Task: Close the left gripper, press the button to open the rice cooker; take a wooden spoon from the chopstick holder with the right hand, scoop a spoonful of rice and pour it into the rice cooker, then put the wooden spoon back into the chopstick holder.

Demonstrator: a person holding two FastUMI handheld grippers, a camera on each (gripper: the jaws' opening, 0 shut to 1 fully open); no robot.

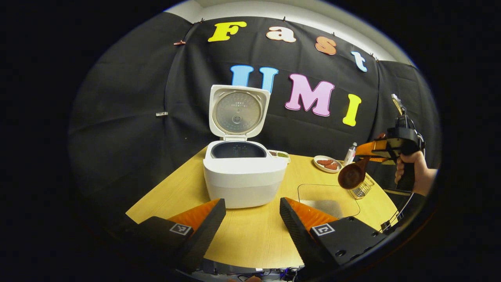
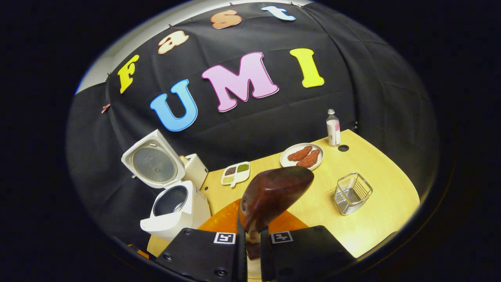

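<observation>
The white rice cooker (image 1: 244,176) stands open at the table's middle, its lid (image 1: 238,111) upright and the dark inner pot showing. My left gripper (image 1: 250,223) hangs open in front of it, holding nothing. To the right, a hand holds my right gripper (image 1: 370,150), shut on the handle of the wooden spoon (image 1: 352,176), whose bowl hangs above the wire chopstick holder (image 1: 362,190). In the right gripper view the spoon (image 2: 274,192) juts up from my right gripper (image 2: 254,231). The cooker (image 2: 176,207) lies to the left and the holder (image 2: 352,192) to the right.
A clear shallow rice tray (image 1: 328,197) sits on the wooden table (image 1: 250,239) beside the holder. Behind it are a plate of reddish pieces (image 2: 302,156), a small bottle (image 2: 333,133) and a sectioned dish of grains (image 2: 235,172). The table edge runs close on the right.
</observation>
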